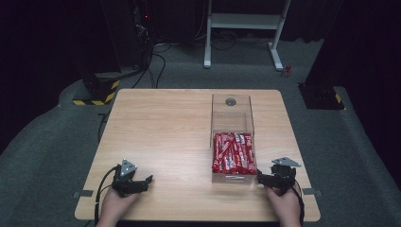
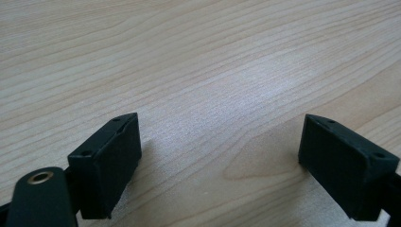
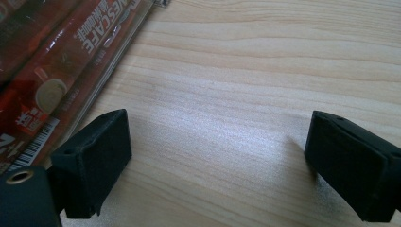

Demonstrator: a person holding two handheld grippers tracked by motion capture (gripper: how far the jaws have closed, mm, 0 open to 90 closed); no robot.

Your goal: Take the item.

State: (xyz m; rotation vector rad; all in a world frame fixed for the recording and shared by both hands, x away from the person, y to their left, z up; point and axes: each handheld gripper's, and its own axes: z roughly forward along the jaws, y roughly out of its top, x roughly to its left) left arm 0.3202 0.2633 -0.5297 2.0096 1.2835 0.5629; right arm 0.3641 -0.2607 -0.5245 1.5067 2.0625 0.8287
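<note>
My right tool (image 1: 263,178) rests released on the worktop (image 1: 165,127), just beside the near right corner of the clear box (image 1: 232,137); my left tool (image 1: 145,182), also released with nothing between its jaws, sits well to the box's left. Red sachets (image 1: 233,152) fill the box's near half, and its far half stands bare.

dim dark surroundings, soft sheen on tabletop (image 2: 265,80).
</note>
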